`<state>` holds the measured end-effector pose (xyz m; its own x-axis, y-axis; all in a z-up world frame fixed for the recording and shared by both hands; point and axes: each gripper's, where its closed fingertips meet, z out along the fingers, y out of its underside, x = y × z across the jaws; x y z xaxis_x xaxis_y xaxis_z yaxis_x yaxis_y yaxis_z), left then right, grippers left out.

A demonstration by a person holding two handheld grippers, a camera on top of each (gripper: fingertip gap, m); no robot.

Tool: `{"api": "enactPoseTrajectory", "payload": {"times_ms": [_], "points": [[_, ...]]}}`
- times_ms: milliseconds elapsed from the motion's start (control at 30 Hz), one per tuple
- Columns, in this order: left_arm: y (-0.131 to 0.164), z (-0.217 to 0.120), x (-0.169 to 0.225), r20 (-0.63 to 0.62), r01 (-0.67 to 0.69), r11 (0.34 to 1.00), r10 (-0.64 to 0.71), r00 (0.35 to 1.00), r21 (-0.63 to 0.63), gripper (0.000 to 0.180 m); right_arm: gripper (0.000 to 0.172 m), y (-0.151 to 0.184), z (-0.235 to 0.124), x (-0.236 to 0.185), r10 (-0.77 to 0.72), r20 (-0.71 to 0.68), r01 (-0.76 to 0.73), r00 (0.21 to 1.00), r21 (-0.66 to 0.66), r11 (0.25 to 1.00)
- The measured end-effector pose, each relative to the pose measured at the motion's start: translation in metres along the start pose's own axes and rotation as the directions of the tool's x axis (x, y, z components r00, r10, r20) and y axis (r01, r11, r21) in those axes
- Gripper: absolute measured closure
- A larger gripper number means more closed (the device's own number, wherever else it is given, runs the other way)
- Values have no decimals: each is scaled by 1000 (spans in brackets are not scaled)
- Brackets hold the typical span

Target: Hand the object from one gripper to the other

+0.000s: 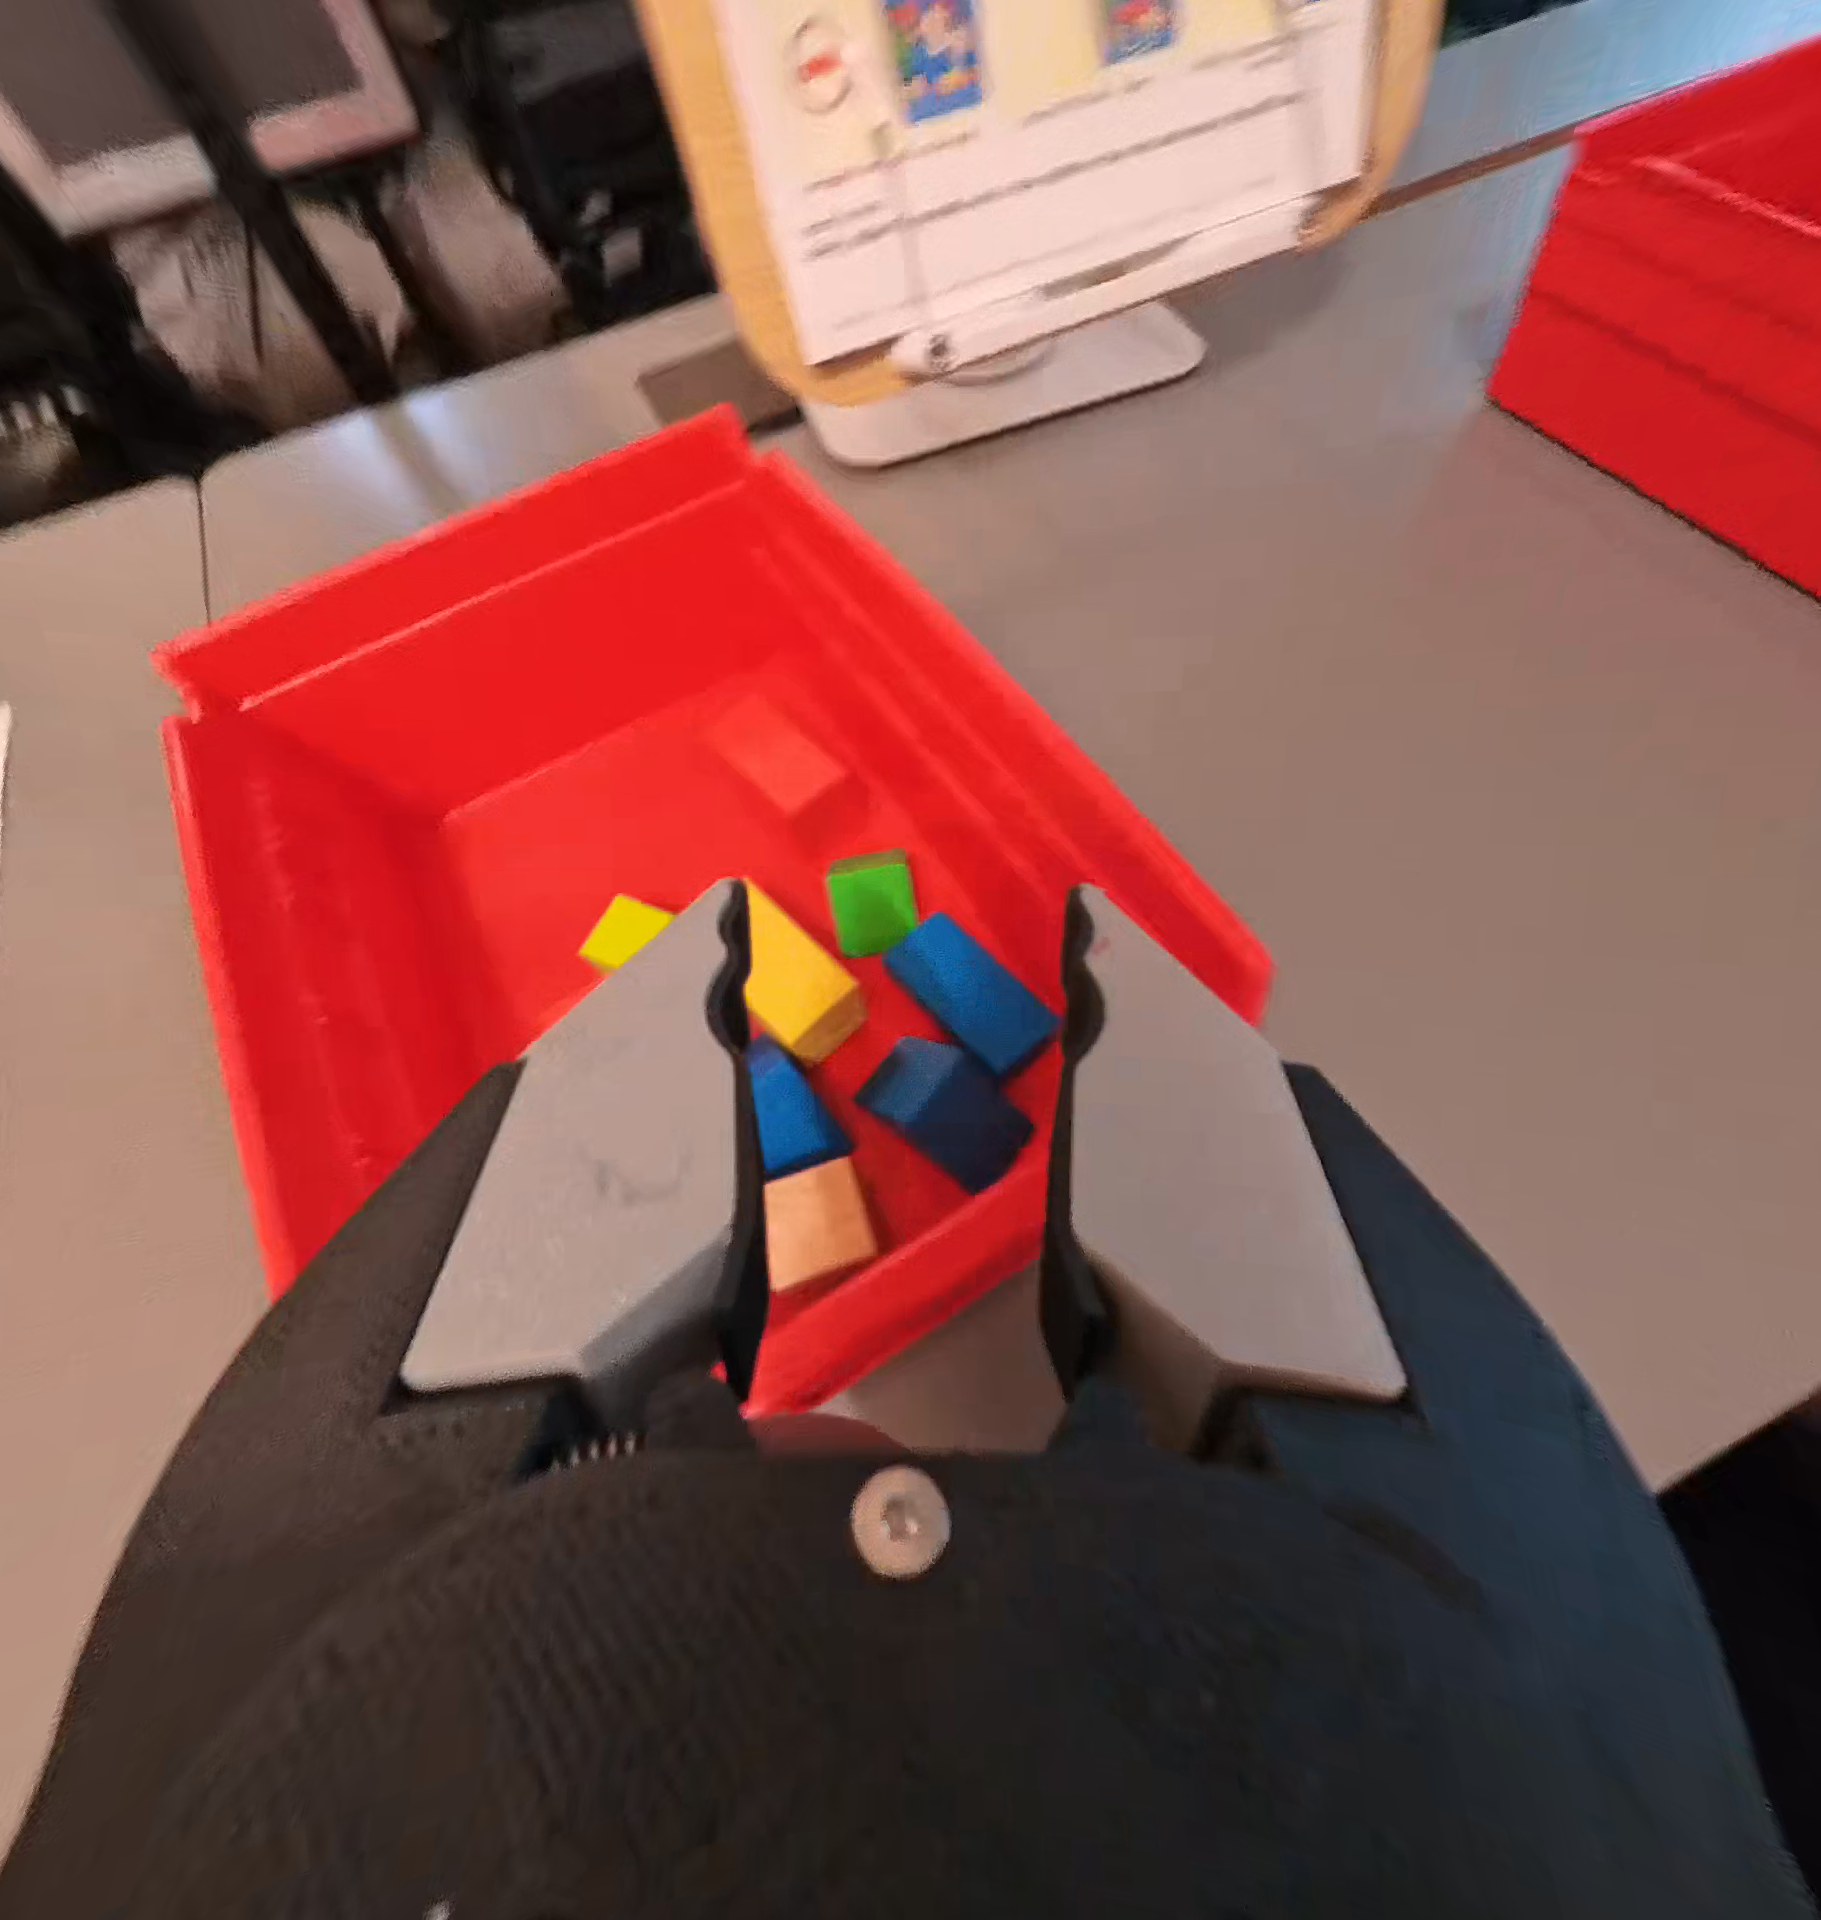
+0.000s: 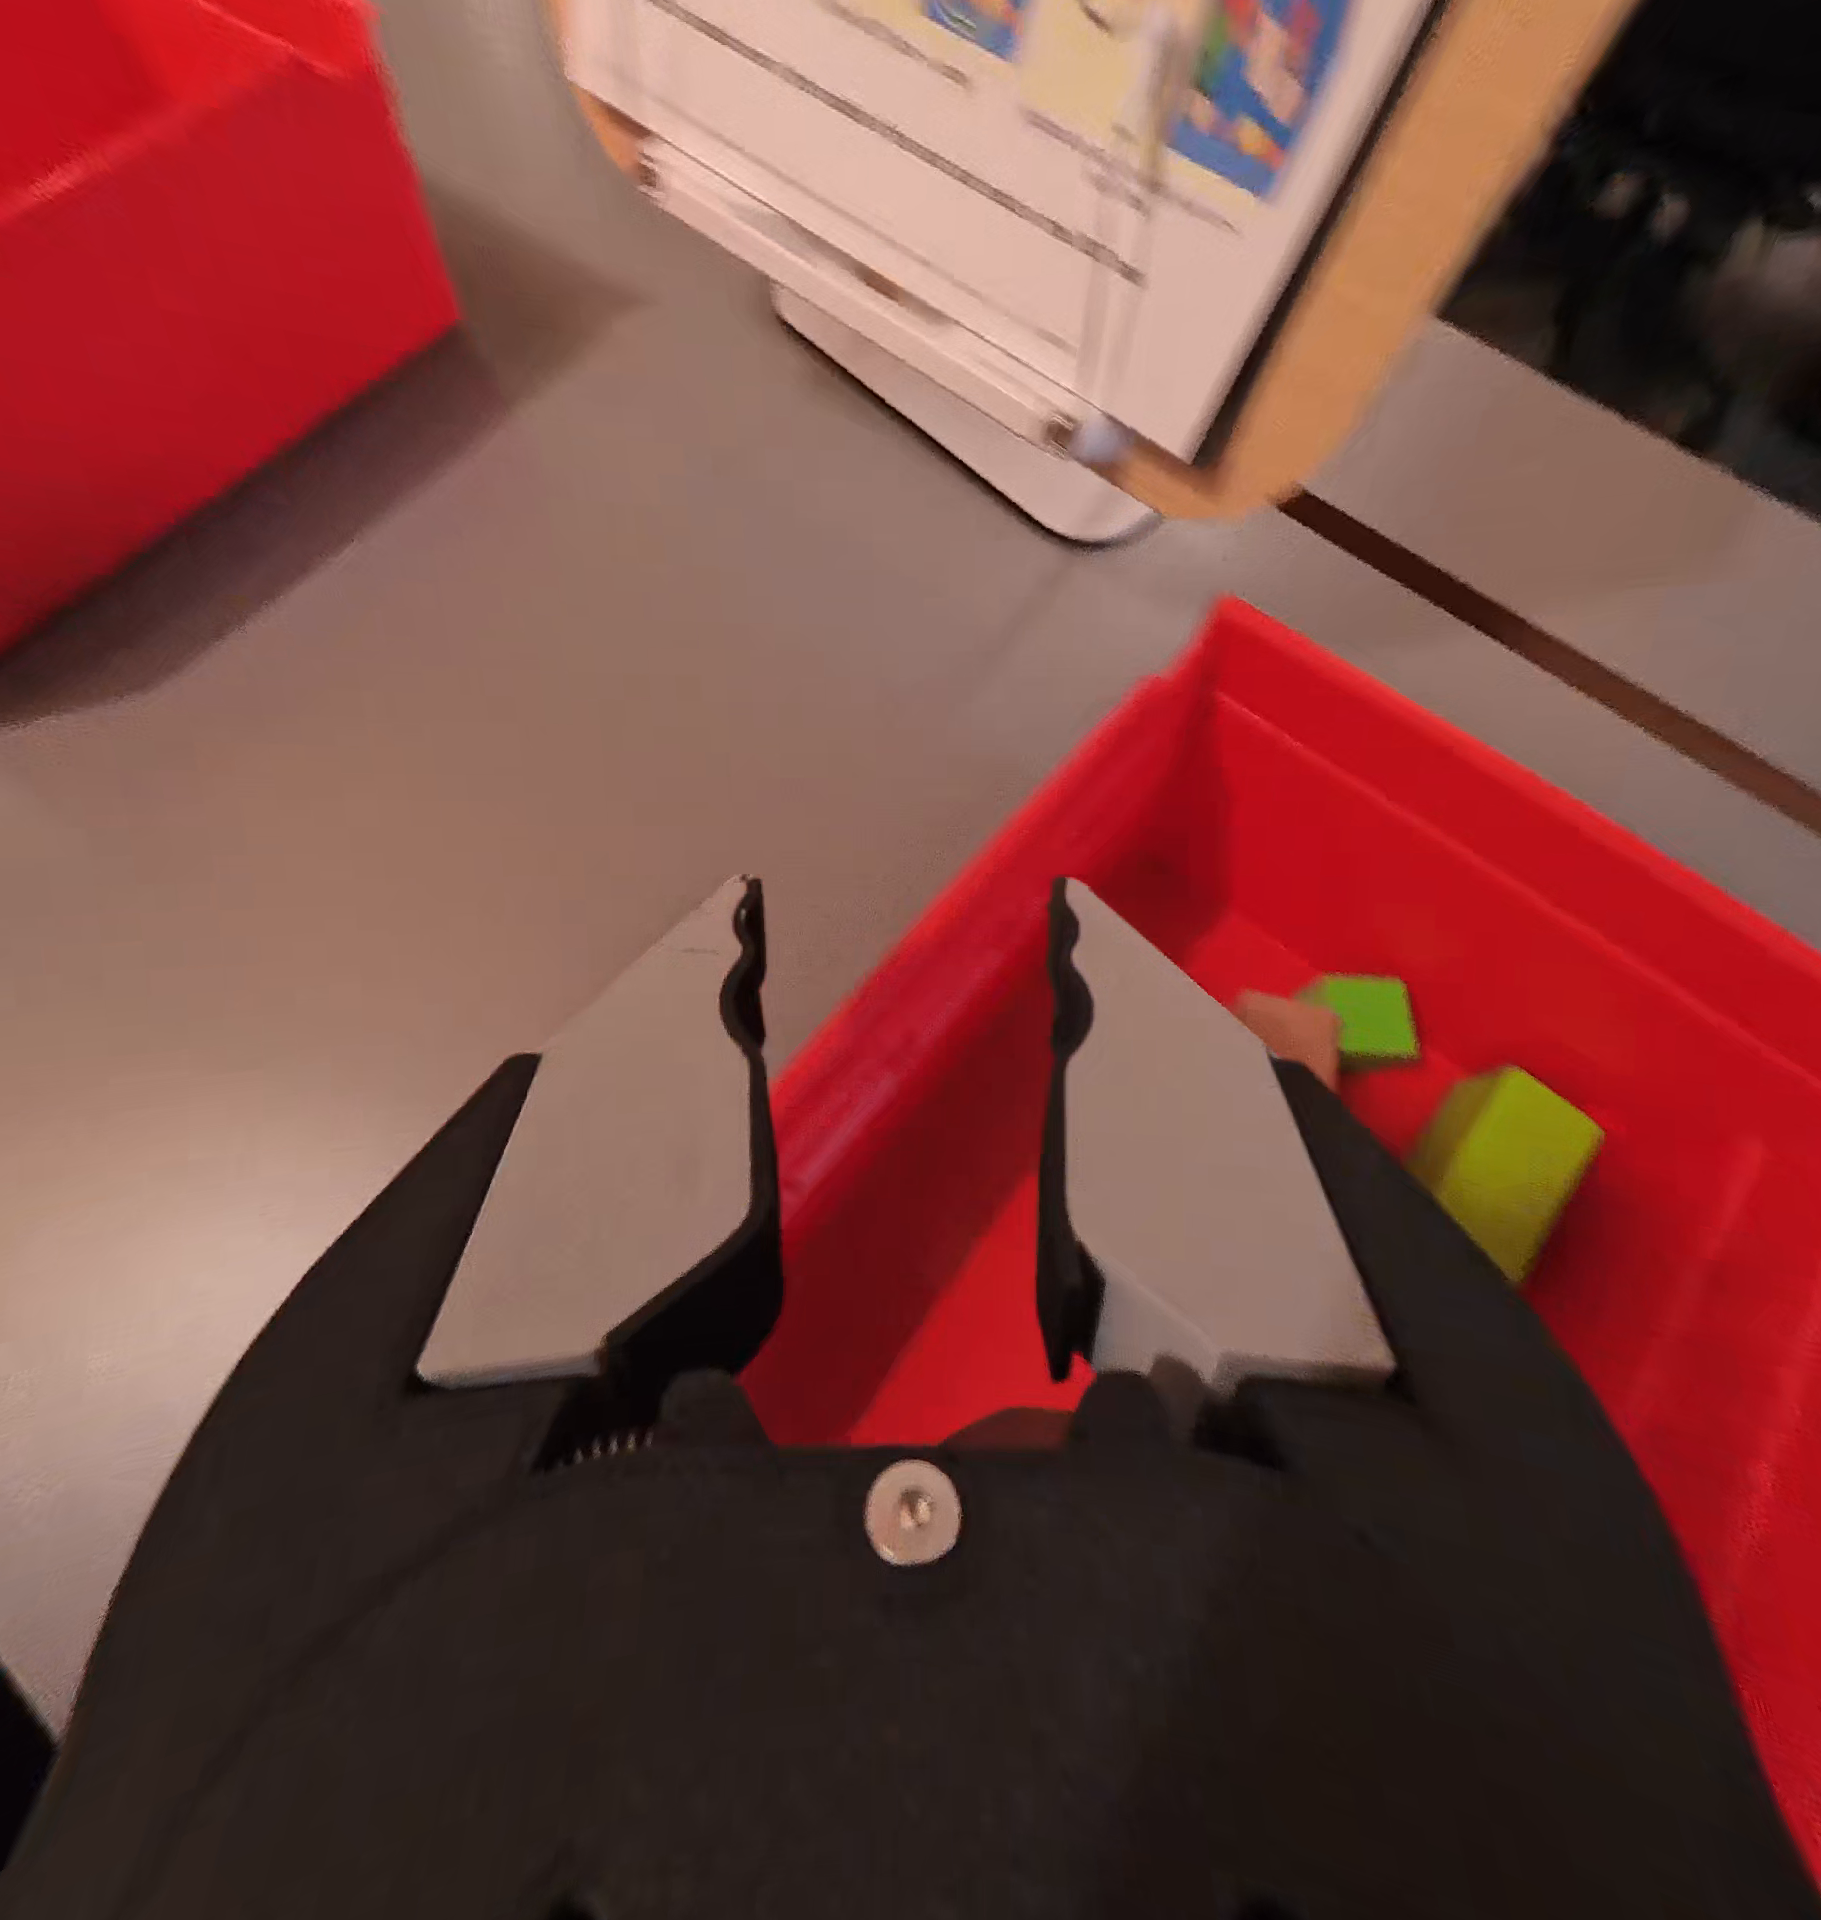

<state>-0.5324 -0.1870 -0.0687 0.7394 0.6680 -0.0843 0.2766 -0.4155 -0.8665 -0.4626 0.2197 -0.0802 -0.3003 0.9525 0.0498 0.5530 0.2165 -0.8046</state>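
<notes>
Red bin [image 1: 293, 935] on the grey surface [image 1: 1405, 779] holds the loose blocks, among them a yellow block [image 1: 797, 987] and blue block [image 1: 973, 992]; nothing is lifted, so this looks like the pick-up step ahead of any handover. Left claw [image 1: 901, 904] hangs tilted down over the pile, spread and bare; next it must drop around one block and pinch. Right claw [image 2: 906, 894], also spread and bare, points down at the rim of another red bin [image 2: 989, 987] holding green blocks [image 2: 1508, 1153].

i'm seeing both grippers, left [image 1: 901, 914] and right [image 2: 906, 904], showing black ribbed bodies, grey wedge fingers [image 1: 615, 1164] edged with wavy black pads, one silver screw [image 2: 911, 1512] each.
</notes>
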Motion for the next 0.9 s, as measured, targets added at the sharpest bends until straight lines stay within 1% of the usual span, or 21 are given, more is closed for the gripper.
{"api": "enactPoseTrajectory", "payload": {"times_ms": [67,100,133,200,267,300,367,533,667,733,767,800,867,900], "points": [[8,16,-25,27,42,990,-39,999,-132,121,119,-9,3,-32,-54,52,53,997,30,998],[14,26,-40,65,41,978,-28,997,-204,116,119,-12,6,-48,-79,84,76,993,44,996],[19,35,-54,100,35,964,-9,995,-262,114,119,-14,9,-64,-101,118,95,988,56,994],[27,55,-72,110,12,934,30,994,-358,123,119,-14,16,-89,-138,165,128,977,72,989],[36,71,-82,64,-45,893,82,995,-447,127,119,-9,21,-100,-169,167,160,971,65,985],[41,77,-89,43,-79,869,114,993,-489,130,119,-5,21,-99,-183,149,176,972,57,983],[47,87,-98,-13,-135,830,153,988,-540,129,120,0,17,-96,-194,127,189,973,53,981],[63,104,-110,-121,-207,747,169,978,-632,128,120,2,-9,-82,-157,125,147,980,85,985],[87,108,-117,-182,-276,622,212,960,-733,123,120,2,-24,-73,-117,131,102,985,117,988],[91,111,-119,-191,-294,583,233,954,-757,125,120,4,-26,-67,-112,111,99,987,117,988],[91,114,-121,-185,-300,573,251,950,-763,129,120,5,-27,-66,-109,110,96,988,117,988],[91,117,-120,-191,-310,565,261,946,-765,137,120,6,-28,-66,-105,114,91,988,119,989],[96,122,-110,-235,-327,547,234,944,-770,143,120,6,-29,-69,-99,130,82,987,126,989],[97,123,-104,-261,-333,545,207,943,-769,154,120,6,-30,-70,-97,138,80,986,129,988]]}}
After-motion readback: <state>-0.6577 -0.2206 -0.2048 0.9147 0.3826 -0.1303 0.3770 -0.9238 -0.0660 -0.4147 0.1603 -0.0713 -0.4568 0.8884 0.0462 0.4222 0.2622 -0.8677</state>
